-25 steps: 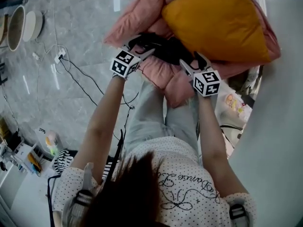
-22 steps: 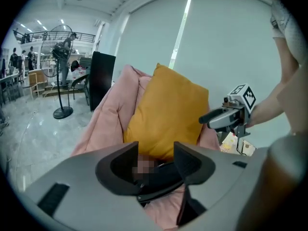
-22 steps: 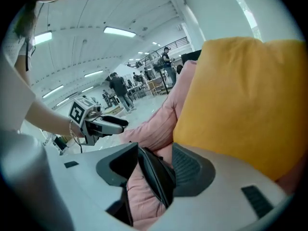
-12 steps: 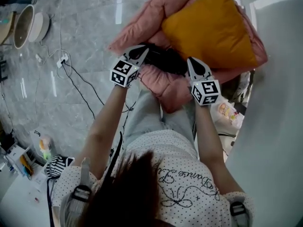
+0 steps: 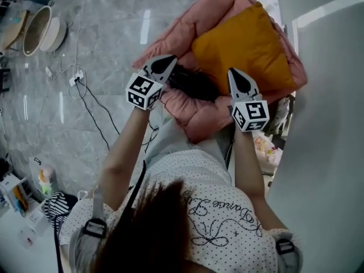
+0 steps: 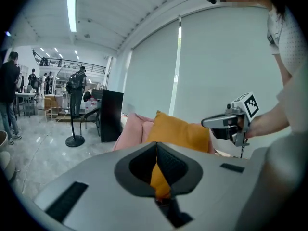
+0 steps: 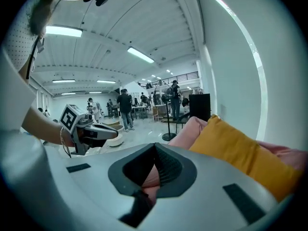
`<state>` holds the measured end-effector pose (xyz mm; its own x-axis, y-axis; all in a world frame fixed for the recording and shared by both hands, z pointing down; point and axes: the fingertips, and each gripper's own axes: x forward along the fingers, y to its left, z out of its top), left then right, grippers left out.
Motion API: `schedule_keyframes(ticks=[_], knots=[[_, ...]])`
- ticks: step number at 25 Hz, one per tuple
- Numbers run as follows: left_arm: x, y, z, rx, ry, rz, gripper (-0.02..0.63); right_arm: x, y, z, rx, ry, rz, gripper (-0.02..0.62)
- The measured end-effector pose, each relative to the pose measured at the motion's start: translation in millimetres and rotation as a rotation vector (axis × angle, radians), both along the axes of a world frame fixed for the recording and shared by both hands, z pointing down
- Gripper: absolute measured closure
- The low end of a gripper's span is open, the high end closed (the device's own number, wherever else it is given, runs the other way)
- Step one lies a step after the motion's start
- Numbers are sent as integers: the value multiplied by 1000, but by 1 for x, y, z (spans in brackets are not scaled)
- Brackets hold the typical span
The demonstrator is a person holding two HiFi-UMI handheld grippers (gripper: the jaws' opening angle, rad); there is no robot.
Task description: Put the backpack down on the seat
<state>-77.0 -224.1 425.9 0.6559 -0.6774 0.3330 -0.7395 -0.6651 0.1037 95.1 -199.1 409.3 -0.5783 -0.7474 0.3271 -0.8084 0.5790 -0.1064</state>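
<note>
The black backpack (image 5: 192,84) lies on the pink padded seat (image 5: 170,30), against the orange cushion (image 5: 244,47). My left gripper (image 5: 165,61) hangs shut above the backpack's left end, with nothing between its jaws. Over the right end my right gripper (image 5: 235,73) is shut and empty too. In the left gripper view the shut left gripper (image 6: 156,147) points at the cushion (image 6: 179,131), and the right gripper (image 6: 208,122) shows beside it. In the right gripper view the shut right gripper (image 7: 155,148) faces the seat (image 7: 192,129), with the left gripper (image 7: 114,133) at the left.
Cables and a power strip (image 5: 74,75) lie on the grey floor left of the seat. Round bowls (image 5: 40,27) sit at the upper left. A white wall (image 5: 330,124) runs along the right. A black cabinet (image 6: 110,114) and a floor stand (image 6: 74,139) are behind the seat; people stand far off.
A second ago both grippers stood open down at the backpack. Both have since shut on nothing and risen clear of it. The backpack stays on the seat.
</note>
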Motion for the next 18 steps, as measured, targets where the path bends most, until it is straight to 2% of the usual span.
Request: schedule_keyframes(ticks=[5, 10, 18], knots=[[12, -3, -60, 100, 13, -17, 601, 6, -7, -64, 103, -18, -18, 583], [14, -1, -100, 141, -29, -65, 601, 3, -1, -116, 178, -64, -28, 584], [29, 18, -168, 234, 28, -68, 601, 4, 14, -175, 249, -99, -70, 584]])
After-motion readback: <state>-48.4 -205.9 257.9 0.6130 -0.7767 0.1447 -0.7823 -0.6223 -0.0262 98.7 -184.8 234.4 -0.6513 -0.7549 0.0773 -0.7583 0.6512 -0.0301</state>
